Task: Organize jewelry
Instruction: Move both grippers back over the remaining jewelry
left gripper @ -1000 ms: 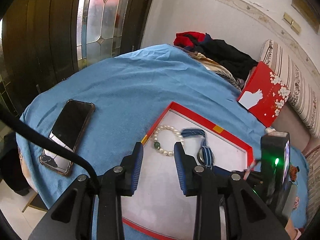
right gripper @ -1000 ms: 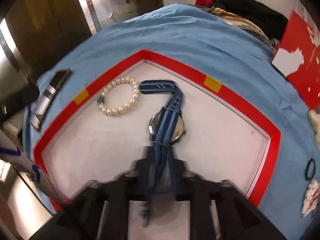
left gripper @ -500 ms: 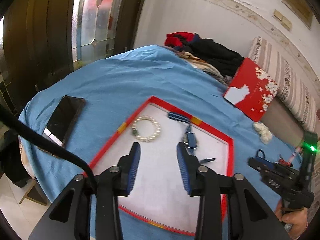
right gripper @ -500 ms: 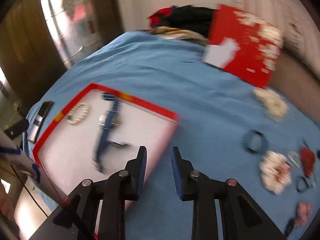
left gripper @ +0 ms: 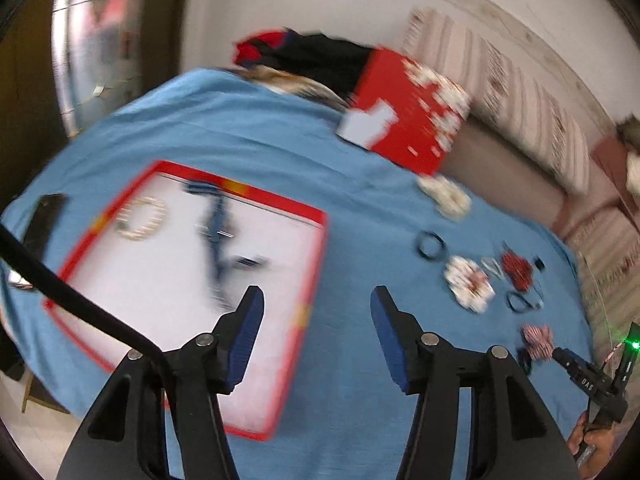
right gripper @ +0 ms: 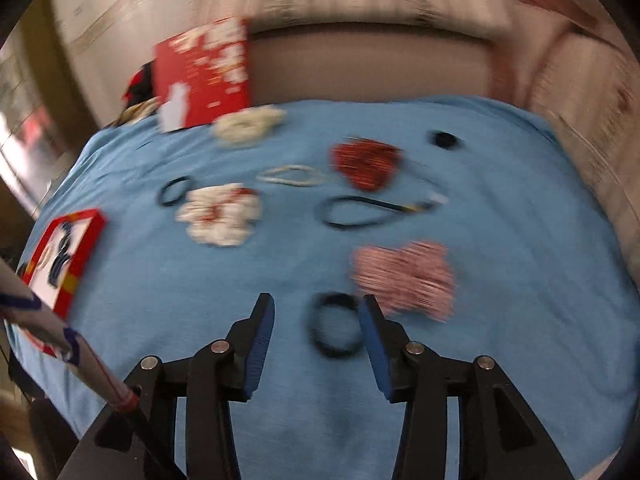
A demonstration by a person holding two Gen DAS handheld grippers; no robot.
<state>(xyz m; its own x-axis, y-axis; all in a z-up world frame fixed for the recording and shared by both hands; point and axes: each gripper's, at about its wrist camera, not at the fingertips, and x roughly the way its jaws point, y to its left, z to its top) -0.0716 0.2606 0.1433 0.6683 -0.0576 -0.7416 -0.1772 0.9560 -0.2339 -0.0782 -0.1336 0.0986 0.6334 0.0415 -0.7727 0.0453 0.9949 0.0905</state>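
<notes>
A red-rimmed white tray (left gripper: 280,201) lies on the blue cloth, holding a pearl bracelet (left gripper: 138,218) and a blue-strapped watch (left gripper: 218,236). My left gripper (left gripper: 316,300) hovers over the tray's right rim, its jaws opening with nothing between them. My right gripper (right gripper: 316,308) hangs over loose accessories, jaws opening, nothing held. A black hair tie (right gripper: 334,328) lies on the cloth below its gap, beside a pink striped scrunchie (right gripper: 404,280). Further off are a white-and-red scrunchie (right gripper: 220,214), a red scrunchie (right gripper: 366,162), a white bracelet (right gripper: 294,176) and a black cord (right gripper: 360,210). The tray (right gripper: 92,240) shows far left.
A red patterned box lid (left gripper: 404,116) leans at the back by dark clothes (left gripper: 316,56). A phone (left gripper: 44,216) lies at the cloth's left edge. A cream scrunchie (right gripper: 248,124) and another black tie (right gripper: 174,190) sit near the lid. A sofa runs behind.
The right gripper let go of the watch strap, left the watch in the tray and swung right to the loose accessories. The left gripper drifted right and both gaps widened.
</notes>
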